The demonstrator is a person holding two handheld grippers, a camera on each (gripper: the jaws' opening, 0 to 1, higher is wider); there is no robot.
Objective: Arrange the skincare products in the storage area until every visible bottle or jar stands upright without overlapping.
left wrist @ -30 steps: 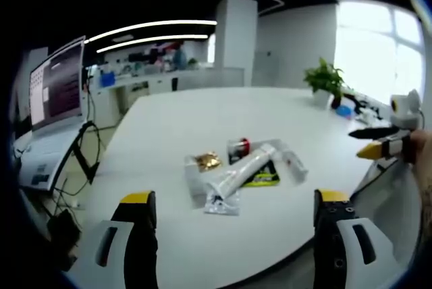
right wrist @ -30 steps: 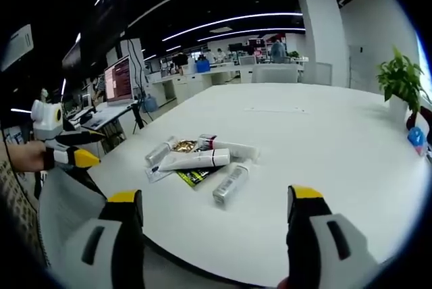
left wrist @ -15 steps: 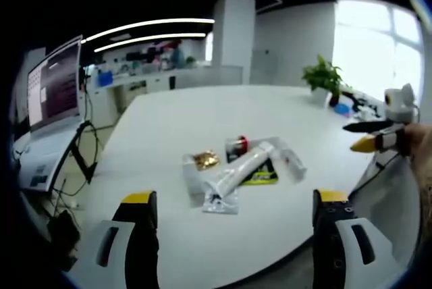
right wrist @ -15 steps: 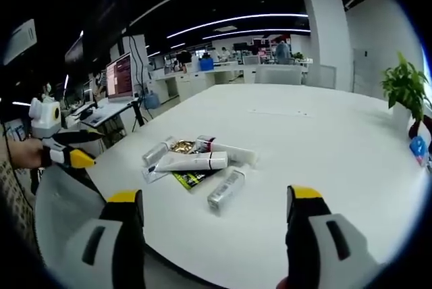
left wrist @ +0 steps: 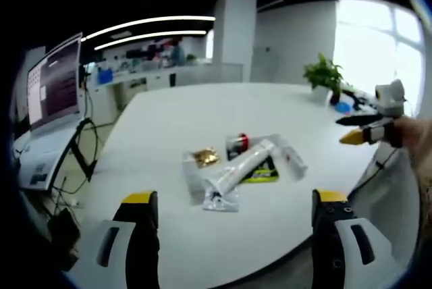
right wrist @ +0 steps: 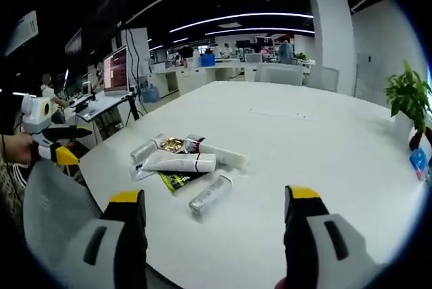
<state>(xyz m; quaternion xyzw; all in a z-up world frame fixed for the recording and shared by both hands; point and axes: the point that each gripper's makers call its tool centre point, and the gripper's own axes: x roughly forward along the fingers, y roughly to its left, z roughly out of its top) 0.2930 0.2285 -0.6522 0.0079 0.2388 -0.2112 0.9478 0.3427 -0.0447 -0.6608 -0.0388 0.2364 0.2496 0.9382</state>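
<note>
Several skincare tubes lie flat in an overlapping pile on the white table (left wrist: 202,113). A long white tube (left wrist: 239,165) lies across a green-black sachet (left wrist: 264,175), beside a red-capped tube (left wrist: 237,144) and a gold-topped item (left wrist: 204,158). In the right gripper view the same white tube (right wrist: 179,162) rests by a silver tube (right wrist: 209,194) and the gold-topped item (right wrist: 172,144). My left gripper (left wrist: 235,198) is open, short of the pile. My right gripper (right wrist: 214,196) is open too, nothing between its jaws. Each one also hangs off the table's edge in the other view: right gripper (left wrist: 358,130), left gripper (right wrist: 57,148).
A potted plant (left wrist: 324,76) (right wrist: 408,96) stands at the table's far side, with a small blue item (right wrist: 417,157) near it. A monitor (left wrist: 54,86) (right wrist: 116,69) and cables sit on a desk beside the table. A white pillar (left wrist: 233,29) rises behind.
The tubes have not moved. The right gripper has drifted up and inward toward the table in the left gripper view. The right gripper view has shifted, so the pile sits lower and more left.
</note>
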